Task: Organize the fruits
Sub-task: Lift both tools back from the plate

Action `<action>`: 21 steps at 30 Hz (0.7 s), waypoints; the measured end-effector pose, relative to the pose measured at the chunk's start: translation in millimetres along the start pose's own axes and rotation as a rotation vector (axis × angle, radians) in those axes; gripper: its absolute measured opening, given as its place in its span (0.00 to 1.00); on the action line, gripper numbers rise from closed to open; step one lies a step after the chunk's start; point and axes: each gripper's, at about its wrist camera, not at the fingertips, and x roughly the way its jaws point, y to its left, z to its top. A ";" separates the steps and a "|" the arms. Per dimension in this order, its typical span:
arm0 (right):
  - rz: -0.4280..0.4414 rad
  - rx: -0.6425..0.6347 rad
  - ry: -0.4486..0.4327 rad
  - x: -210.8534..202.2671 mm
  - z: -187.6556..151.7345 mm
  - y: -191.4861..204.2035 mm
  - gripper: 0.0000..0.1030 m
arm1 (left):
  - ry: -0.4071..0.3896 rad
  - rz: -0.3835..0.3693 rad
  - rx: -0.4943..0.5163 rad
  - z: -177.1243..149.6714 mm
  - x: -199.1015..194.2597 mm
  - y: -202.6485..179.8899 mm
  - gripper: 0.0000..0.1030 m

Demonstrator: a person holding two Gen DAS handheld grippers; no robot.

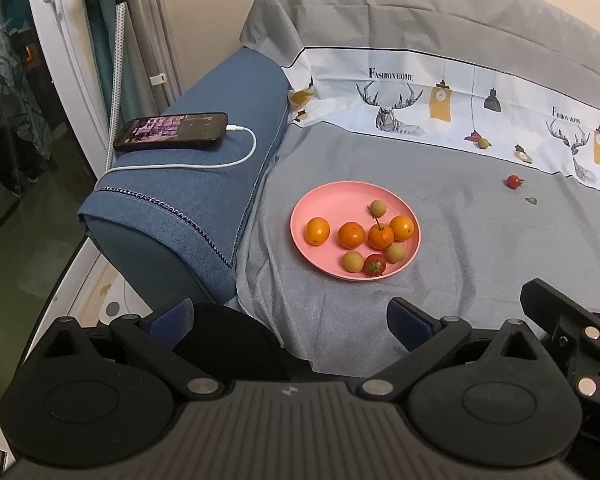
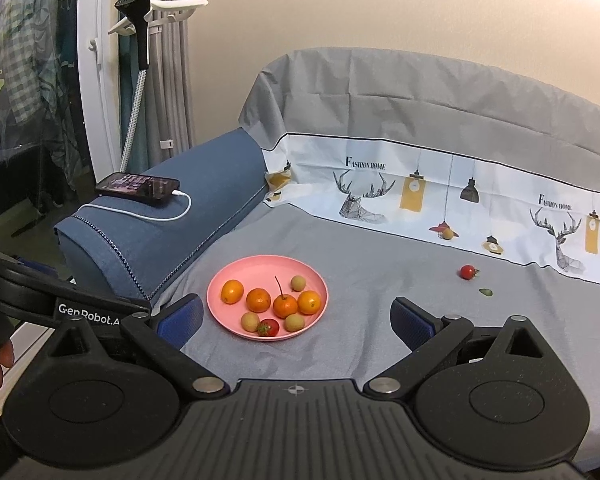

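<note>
A pink plate (image 1: 332,204) (image 2: 260,268) sits on the grey cloth and holds several small oranges (image 1: 351,235) (image 2: 258,300), three pale round fruits (image 1: 353,261) (image 2: 250,321) and a red tomato (image 1: 375,265) (image 2: 269,327). A loose cherry tomato (image 1: 513,181) (image 2: 467,271) lies to the right of the plate, with a small green leaf (image 1: 531,200) (image 2: 485,291) beside it. A pale round fruit (image 1: 483,143) (image 2: 448,233) lies further back on the white band. My left gripper (image 1: 288,320) is open and empty in front of the plate. My right gripper (image 2: 296,320) is open and empty, near the plate's right side.
A blue sofa armrest (image 1: 188,184) (image 2: 160,232) stands left of the plate with a phone (image 1: 172,131) (image 2: 138,186) charging on it. The cloth's white printed band (image 1: 440,108) (image 2: 420,196) runs along the backrest. A garment steamer (image 2: 138,40) stands at the far left.
</note>
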 end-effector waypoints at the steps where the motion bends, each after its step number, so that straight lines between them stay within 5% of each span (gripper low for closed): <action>1: 0.001 0.001 0.002 0.7 0.1 -0.5 0.97 | 0.002 0.000 0.001 -0.1 0.5 0.3 1.00; 21: 0.033 0.032 0.083 27.7 -7.8 -6.9 0.97 | 0.081 -0.003 0.020 -0.6 30.0 -4.2 1.00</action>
